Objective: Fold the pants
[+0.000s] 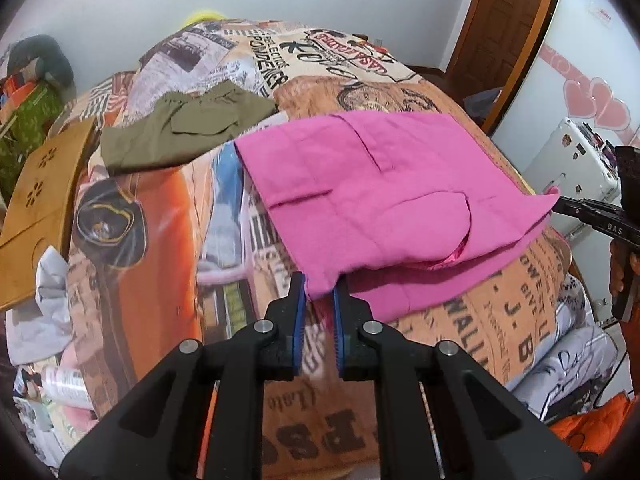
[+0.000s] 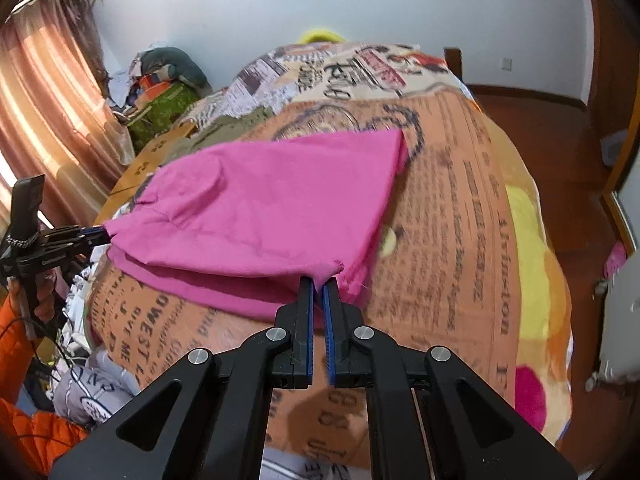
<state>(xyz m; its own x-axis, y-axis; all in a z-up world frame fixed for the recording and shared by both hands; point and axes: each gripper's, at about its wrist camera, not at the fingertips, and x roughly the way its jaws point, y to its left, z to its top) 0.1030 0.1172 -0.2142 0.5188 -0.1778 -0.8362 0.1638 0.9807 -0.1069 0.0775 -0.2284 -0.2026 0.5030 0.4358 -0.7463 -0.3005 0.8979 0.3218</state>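
Pink cloth, the pants (image 1: pixel 372 200), was spread across a printed bedspread (image 1: pixel 168 232), its top layer doubled over a lower one. At six o'clock in the left wrist view, the left gripper (image 1: pixel 320 292) was closed on the near corner of the upper layer, blue pads (image 1: pixel 301 292) pinching the fabric. The right gripper (image 2: pixel 319 286) was likewise clamped on the opposite near corner, and it was seen at three o'clock from the left camera. A folded olive garment (image 1: pixel 184 132) lay at eleven o'clock, just beside the pants. A wooden board (image 1: pixel 40 204) was propped at nine o'clock. An orange sleeve (image 2: pixel 24 420) was visible at eight o'clock in the right wrist view.
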